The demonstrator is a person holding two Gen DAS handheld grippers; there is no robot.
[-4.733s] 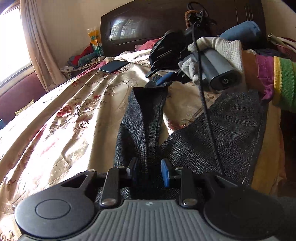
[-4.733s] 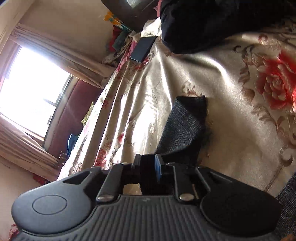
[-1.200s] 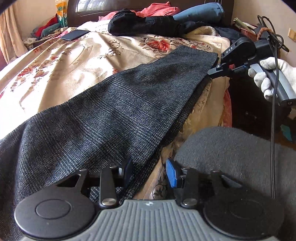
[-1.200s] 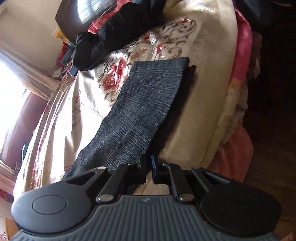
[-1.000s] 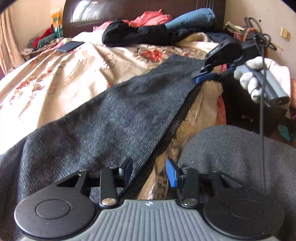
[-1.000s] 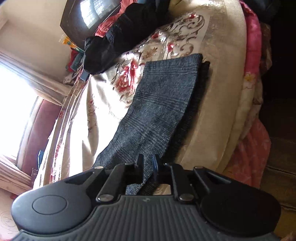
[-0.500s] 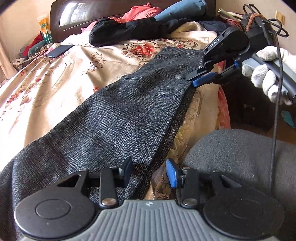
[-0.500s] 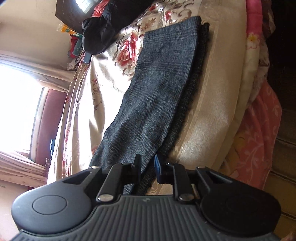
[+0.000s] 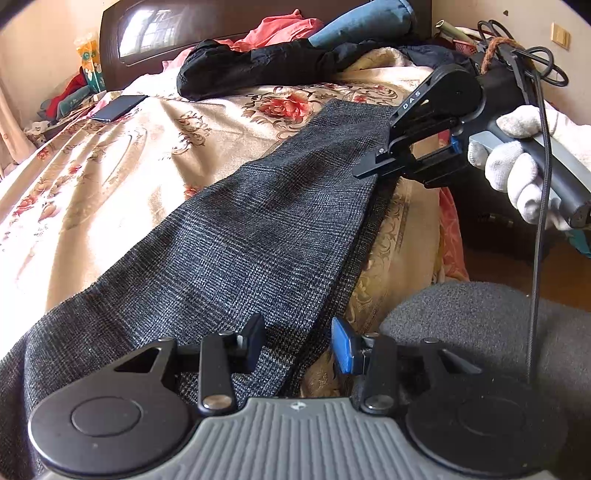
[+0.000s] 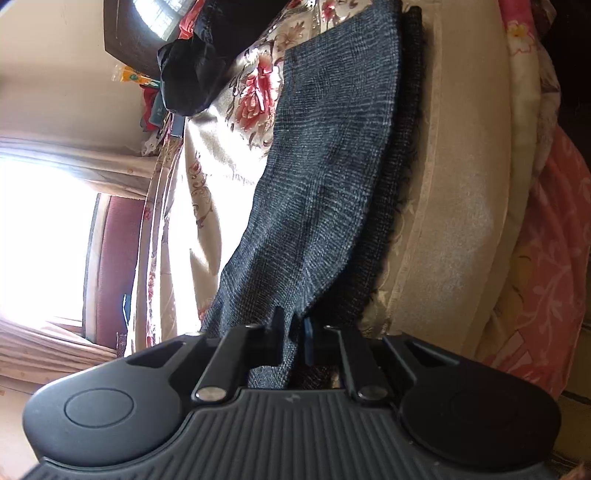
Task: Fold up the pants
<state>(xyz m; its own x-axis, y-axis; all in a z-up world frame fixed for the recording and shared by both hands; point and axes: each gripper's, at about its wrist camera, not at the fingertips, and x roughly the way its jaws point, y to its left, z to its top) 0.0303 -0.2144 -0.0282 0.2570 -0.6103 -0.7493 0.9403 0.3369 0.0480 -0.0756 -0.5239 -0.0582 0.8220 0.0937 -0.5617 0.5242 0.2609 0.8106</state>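
Dark grey checked pants [image 9: 258, 236] lie lengthwise along the right side of the floral bed, one leg stacked on the other. My left gripper [image 9: 297, 345] is open, its jaws astride the pants' near right edge. My right gripper [image 9: 373, 168], held in a white-gloved hand, reaches in at the far right edge of the legs. In the right wrist view the pants [image 10: 325, 155] run between the jaws of my right gripper [image 10: 293, 332], which stand narrowly apart around the fabric edge without pinching it.
A black garment [image 9: 258, 66], pink and blue clothes and a dark headboard [image 9: 221, 18] lie at the bed's far end. A phone [image 9: 118, 107] lies at the far left. A grey cushion [image 9: 491, 325] sits at the near right, beside the bed's edge [image 10: 461, 184].
My right gripper has slid nearer along the pants' right edge and its jaws have loosened. The pants have been drawn out long along the bed's right side. My left gripper stays open.
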